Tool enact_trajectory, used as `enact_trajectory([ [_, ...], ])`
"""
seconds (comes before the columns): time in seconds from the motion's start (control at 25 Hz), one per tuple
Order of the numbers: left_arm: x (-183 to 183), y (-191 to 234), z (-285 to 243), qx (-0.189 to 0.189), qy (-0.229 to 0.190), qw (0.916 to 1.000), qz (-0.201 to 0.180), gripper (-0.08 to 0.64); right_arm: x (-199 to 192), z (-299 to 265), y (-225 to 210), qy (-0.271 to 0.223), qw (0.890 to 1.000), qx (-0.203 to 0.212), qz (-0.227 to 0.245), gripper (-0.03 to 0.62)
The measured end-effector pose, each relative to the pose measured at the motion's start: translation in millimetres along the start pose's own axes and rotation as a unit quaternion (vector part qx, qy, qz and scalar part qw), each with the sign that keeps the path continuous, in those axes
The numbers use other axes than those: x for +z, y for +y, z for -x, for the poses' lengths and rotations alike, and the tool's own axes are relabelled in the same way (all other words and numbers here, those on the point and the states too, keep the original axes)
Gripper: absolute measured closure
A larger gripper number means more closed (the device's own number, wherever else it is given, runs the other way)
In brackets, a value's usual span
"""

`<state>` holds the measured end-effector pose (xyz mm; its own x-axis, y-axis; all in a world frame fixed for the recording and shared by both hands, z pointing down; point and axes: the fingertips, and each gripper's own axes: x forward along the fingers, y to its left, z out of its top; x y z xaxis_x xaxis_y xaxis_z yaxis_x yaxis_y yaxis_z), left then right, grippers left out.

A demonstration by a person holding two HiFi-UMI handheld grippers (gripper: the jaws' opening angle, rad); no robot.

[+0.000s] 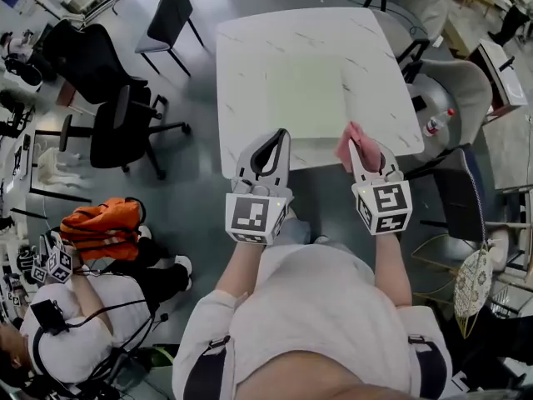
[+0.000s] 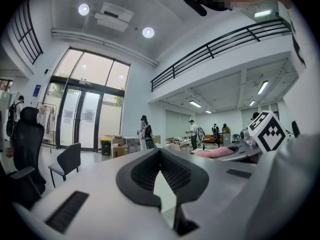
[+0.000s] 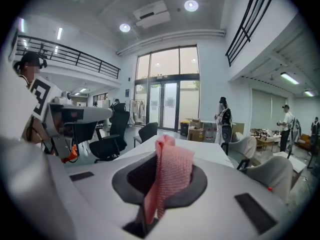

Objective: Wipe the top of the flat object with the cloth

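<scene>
A pale greenish flat sheet [image 1: 304, 92] lies on the white marble-look table [image 1: 250, 73]. My right gripper [image 1: 356, 146] hovers over the table's near edge, just right of the sheet's front corner, shut on a pink mesh cloth [image 1: 360, 144]. In the right gripper view the cloth [image 3: 172, 174] stands bunched up between the jaws of the gripper [image 3: 162, 156]. My left gripper [image 1: 280, 136] is at the near edge too, left of the right one. Its jaws meet at the tips with nothing held [image 2: 160, 153]. The left gripper view also catches the cloth [image 2: 215, 153] off to the right.
Black office chairs [image 1: 117, 127] stand left of the table, grey armchairs [image 1: 456, 86] to the right with a bottle [image 1: 432, 126] on a side table. A seated person [image 1: 75, 323] and an orange bundle [image 1: 102, 223] are at lower left.
</scene>
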<state>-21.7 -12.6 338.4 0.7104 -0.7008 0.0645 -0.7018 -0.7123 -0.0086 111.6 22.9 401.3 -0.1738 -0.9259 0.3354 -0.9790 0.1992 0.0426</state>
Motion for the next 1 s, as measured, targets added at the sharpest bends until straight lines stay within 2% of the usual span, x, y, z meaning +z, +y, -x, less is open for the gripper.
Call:
enact_trajectory([
  [0.44, 7.6, -69.3, 34.1, -0.009, 0.002, 0.9998, -0.016, 0.545, 18.0, 102.4, -4.3, -0.069, 0.998, -0.009, -0.007, 0.561],
  [0.72, 11.7, -88.1, 50.3, -0.009, 0.000, 0.9997, -0.025, 0.545, 23.1, 129.6, 5.2, -0.105, 0.995, 0.001, -0.002, 0.561],
  [1.0, 15.2, -98.0, 59.1, -0.007, -0.004, 0.9996, -0.028, 0.545, 25.5, 144.0, 8.7, -0.118, 0.993, 0.003, 0.005, 0.561],
])
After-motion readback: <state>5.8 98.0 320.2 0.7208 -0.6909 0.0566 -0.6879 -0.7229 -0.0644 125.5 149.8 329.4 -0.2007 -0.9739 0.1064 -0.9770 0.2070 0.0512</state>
